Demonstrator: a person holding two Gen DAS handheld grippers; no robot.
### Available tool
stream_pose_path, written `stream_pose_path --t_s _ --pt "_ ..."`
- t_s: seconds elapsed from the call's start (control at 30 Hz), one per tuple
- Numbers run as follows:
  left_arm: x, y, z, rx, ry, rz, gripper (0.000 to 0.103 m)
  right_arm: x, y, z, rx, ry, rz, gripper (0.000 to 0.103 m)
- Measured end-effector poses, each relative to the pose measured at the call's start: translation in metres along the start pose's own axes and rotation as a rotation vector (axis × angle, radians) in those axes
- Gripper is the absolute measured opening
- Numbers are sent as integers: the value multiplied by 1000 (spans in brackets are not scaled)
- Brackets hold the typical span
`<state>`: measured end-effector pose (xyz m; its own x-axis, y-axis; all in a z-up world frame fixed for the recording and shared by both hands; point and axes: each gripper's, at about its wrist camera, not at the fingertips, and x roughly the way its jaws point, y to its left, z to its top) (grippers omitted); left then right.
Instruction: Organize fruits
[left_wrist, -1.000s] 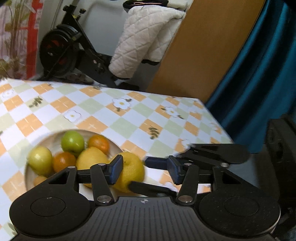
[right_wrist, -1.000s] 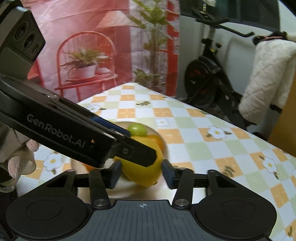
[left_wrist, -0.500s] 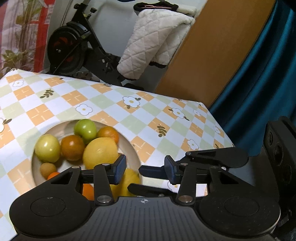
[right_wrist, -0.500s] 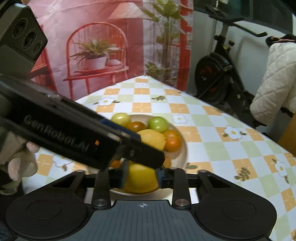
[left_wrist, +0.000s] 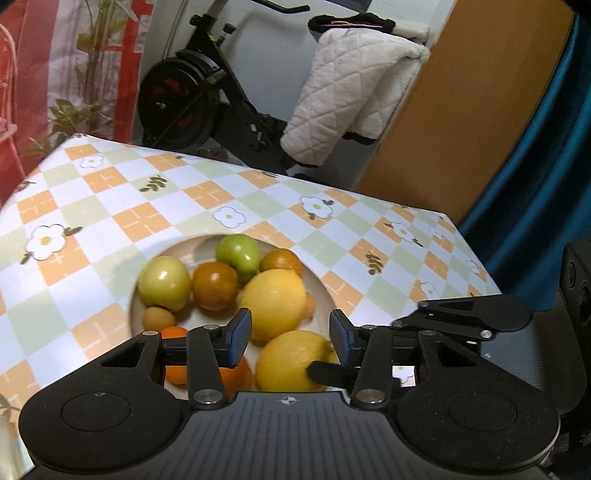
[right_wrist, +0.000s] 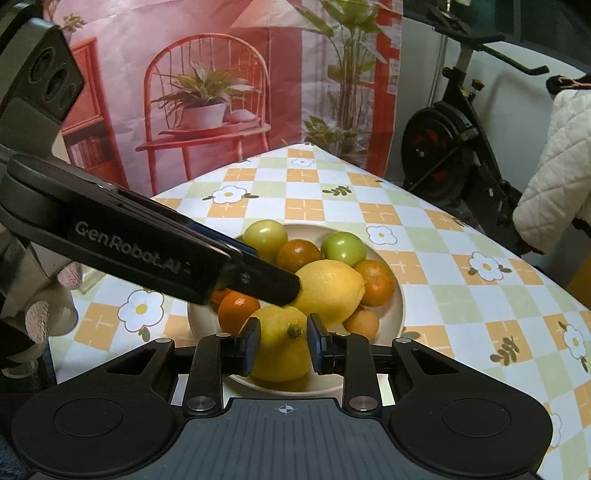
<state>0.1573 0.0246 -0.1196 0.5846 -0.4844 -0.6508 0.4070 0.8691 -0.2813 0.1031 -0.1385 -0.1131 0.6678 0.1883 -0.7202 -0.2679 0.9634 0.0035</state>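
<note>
R wrist: claw (right_wrist: 283, 345) grips lemon (right_wrist: 281, 350) w/in bowl rim (right_wrist: 400, 295).

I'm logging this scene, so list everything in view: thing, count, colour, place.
lemons: 2, yellow, in the bowl; the near lemon sits between the right tongs' pads
green fruits: 2, green, far side of the bowl
oranges: about 4, orange, around the lemons
small tan fruits: 2, tan, bowl edges
bowl: 1, cream, on the table
tablecloth: 1, orange, green and white check with flowers
exercise bike: 1, black, behind the table
quilted jacket: 1, white, draped on the bike
left tongs: open above the bowl
right tongs: shut on the near lemon
</note>
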Motion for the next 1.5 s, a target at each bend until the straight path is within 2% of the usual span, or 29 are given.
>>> stream_pose_path --t_s 0.1,0.17,0.3,0.5,0.53,0.6,0.67,0.83,0.93,1.1,1.5 --pt "-7 1 0 7 -16 33 51 -7 -2 -1 21 -18 -19 27" --pt "-13 0 0 14 -31 59 56 -13 -4 0 36 -36 -37 30" --pt "-27 -4 1 27 -65 106 59 -28 -7 1 68 -76 -72 35" --pt "-53 -17 1 47 -131 165 76 -59 -10 1 146 -153 -121 59" --pt "-58 -19 0 49 -142 174 79 -65 -11 2 158 -164 -130 67" --pt "-68 -25 -1 54 -166 202 83 -76 -10 2 178 -186 -143 75" --pt "-76 -33 -1 68 -185 243 85 -88 -9 1 203 -203 -164 89" --pt "-96 -60 -6 148 -239 372 88 -118 -8 -2 269 -248 -238 101" --pt "-107 -75 -7 179 -273 416 88 -132 -8 -6 296 -270 -280 102" --pt "-123 -84 -7 152 -291 374 89 -151 -4 -13 328 -297 -315 102" --pt "-141 -93 -13 133 -324 409 89 -181 8 -20 339 -339 -335 102"
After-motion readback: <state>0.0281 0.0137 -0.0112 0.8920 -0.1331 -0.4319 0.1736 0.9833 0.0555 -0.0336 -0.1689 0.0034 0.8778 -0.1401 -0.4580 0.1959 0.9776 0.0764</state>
